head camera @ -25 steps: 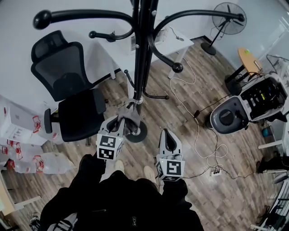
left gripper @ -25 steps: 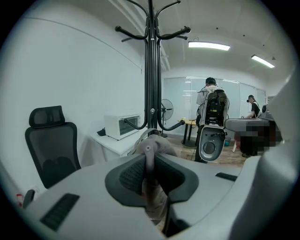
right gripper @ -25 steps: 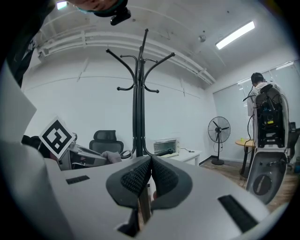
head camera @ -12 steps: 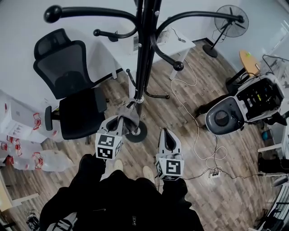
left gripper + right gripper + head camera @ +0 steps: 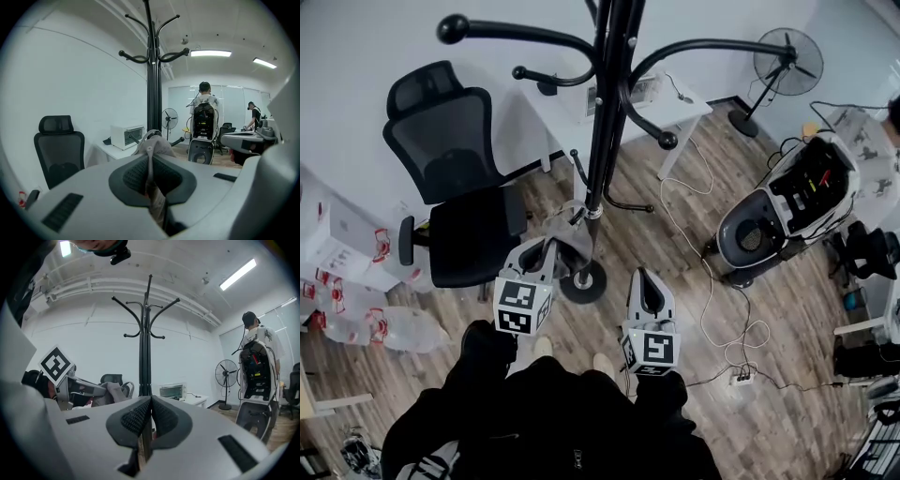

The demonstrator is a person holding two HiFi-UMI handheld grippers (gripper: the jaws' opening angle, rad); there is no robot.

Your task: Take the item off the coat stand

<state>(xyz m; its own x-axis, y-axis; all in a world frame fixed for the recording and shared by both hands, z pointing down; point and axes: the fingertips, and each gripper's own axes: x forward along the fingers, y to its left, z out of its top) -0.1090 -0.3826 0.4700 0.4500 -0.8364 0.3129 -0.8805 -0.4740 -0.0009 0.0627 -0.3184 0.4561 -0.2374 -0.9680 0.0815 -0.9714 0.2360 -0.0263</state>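
Observation:
A black coat stand (image 5: 607, 122) rises from a round base on the wood floor. A grey cloth item (image 5: 570, 234) hangs low against its pole. My left gripper (image 5: 546, 251) is shut on this cloth. In the left gripper view the cloth (image 5: 154, 145) is pinched between the pads and bunches up beyond them, in front of the stand (image 5: 153, 93). My right gripper (image 5: 645, 281) hovers to the right of the base, shut with nothing in it. Its own view shows the jaws (image 5: 149, 420) closed, the stand (image 5: 145, 357) ahead and the cloth (image 5: 110, 391) at left.
A black office chair (image 5: 455, 178) stands left of the stand. Behind is a white table (image 5: 642, 94) with a small appliance. A floor fan (image 5: 787, 61), a grey machine (image 5: 778, 216) and loose cables (image 5: 712, 272) lie to the right. Bottle packs (image 5: 356, 319) sit at far left.
The head view has drifted, so the stand and chair now sit further right in the picture. Both grippers keep nearly the same places, the left one still at the cloth.

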